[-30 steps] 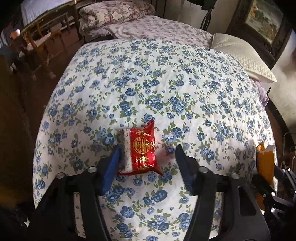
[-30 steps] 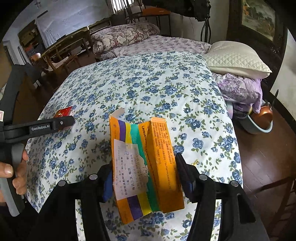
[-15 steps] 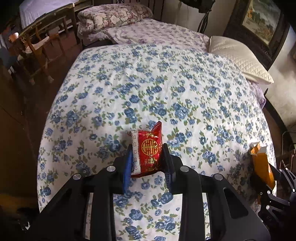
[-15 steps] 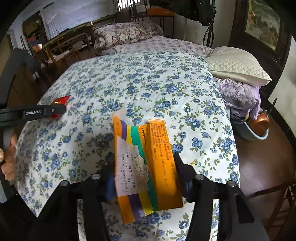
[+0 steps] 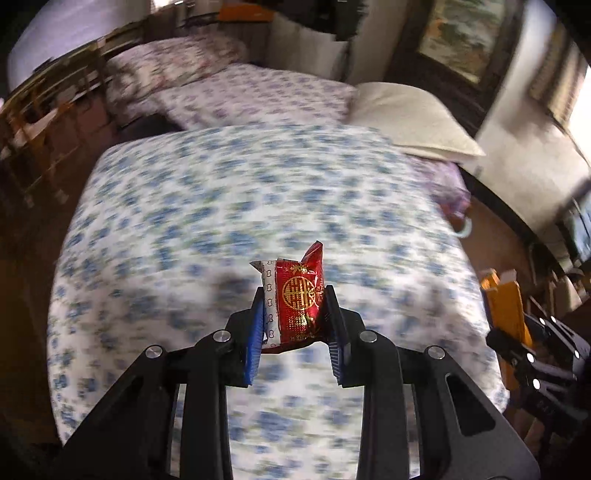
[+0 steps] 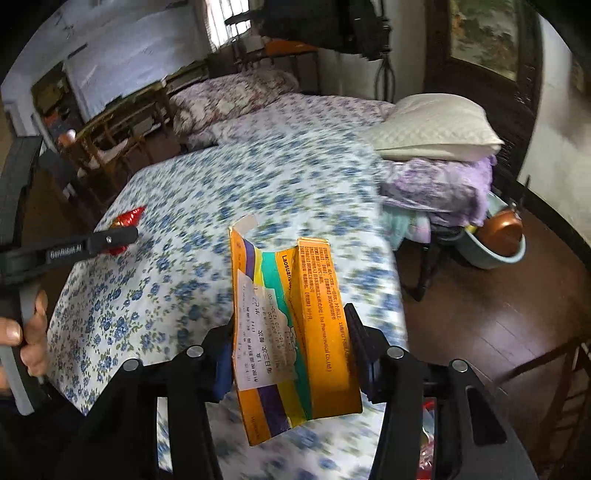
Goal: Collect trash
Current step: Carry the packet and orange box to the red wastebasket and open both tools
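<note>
The left wrist camera sits just behind the left gripper [image 5: 293, 314] and looks steeply down along its jaws at the bed [image 5: 184, 206], close above the flowered cover; the right wrist camera rides behind the right gripper [image 6: 291, 343], facing the same way from further to the right; both views share the bed, the cream pillow [image 5: 413, 122] and the dark framed picture [image 6: 480, 33]; each view catches the other gripper at its edge.
</note>
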Available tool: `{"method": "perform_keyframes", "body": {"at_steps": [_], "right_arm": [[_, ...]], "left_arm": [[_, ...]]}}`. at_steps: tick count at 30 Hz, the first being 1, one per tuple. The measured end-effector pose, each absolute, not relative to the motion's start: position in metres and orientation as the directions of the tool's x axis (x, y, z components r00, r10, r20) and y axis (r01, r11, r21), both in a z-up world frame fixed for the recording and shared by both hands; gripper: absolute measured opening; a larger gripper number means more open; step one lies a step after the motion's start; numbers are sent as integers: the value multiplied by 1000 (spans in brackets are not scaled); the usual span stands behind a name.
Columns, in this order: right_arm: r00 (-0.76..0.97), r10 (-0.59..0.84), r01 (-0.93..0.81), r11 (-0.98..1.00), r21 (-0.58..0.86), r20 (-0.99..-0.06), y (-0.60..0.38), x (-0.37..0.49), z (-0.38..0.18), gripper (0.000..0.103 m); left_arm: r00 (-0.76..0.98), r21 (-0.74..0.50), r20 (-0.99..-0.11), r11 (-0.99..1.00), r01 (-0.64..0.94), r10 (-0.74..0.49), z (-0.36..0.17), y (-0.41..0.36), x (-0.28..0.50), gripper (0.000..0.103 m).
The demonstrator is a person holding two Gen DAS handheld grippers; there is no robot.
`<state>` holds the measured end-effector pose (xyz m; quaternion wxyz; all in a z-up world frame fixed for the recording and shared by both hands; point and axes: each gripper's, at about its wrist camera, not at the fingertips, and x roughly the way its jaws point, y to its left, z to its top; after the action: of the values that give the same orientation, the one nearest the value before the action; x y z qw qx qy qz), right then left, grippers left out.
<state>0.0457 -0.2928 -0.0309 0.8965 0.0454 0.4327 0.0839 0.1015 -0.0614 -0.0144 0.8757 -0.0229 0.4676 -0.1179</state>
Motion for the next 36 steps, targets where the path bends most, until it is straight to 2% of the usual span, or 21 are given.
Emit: {"method": "perform_keyframes", "body": {"at_steps": [6, 14, 23, 29, 36], "right_arm": [[612, 146, -8, 984, 178, -778, -366, 8, -38, 51], [555, 57, 202, 959, 201, -830, -471, -55, -80, 52], [428, 56, 346, 912, 221, -902, -521, -91, -167, 52], [375, 97, 416, 871, 261, -922, -536, -100, -219, 52], [333, 99, 443, 862, 248, -938, -537, -90, -256, 52]], "left_arm": [[496, -152, -793, 904, 400, -353, -3, -154, 71, 31], [306, -190, -819, 732, 654, -486, -22, -298, 19, 31], [102, -192, -902, 601, 776, -419, -98, -413, -22, 31], [23, -176, -942, 549, 817, -336, -156, -453, -25, 31], [-20, -191, -954, 555, 810, -298, -187, -470, -18, 31]]}}
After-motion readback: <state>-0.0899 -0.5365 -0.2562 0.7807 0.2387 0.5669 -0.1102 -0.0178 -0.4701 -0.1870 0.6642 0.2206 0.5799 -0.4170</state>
